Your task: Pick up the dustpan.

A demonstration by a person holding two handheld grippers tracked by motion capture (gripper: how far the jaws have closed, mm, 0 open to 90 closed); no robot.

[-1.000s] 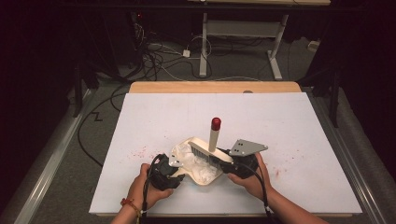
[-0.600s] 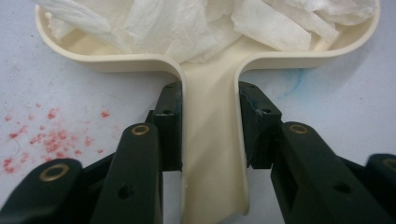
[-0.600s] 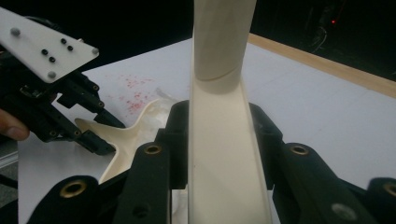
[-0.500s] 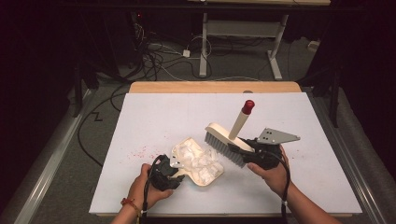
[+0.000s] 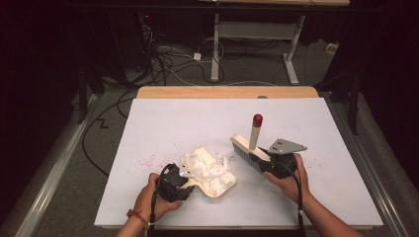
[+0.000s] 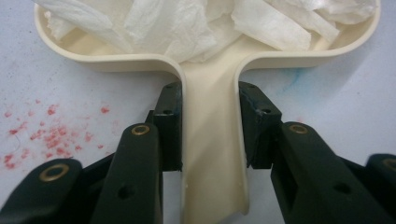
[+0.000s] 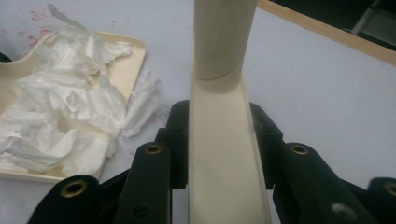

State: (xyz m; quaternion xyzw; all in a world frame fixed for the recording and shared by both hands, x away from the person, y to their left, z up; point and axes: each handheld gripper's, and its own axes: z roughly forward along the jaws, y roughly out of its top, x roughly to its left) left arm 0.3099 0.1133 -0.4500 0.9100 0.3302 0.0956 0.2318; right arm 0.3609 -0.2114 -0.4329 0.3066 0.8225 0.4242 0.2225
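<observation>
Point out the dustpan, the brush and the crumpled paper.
dustpan (image 6: 212, 140), left gripper view, on its handle.
brush (image 5: 245, 148), high view, on its cream head.
crumpled paper (image 7: 70, 116), right gripper view, on the heap in the pan.

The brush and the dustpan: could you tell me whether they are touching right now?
Apart. The high view shows bare white table between the brush, held in the right hand-held gripper, and the dustpan.

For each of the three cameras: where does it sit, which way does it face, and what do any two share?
High view: above the person's side, looking forward and down on the table; both forearms show.
Left gripper view: on the left gripper, looking along its jaws at the dustpan.
Right gripper view: on the right gripper, clamping the brush.
Shared: crumpled paper in the dustpan.
</observation>
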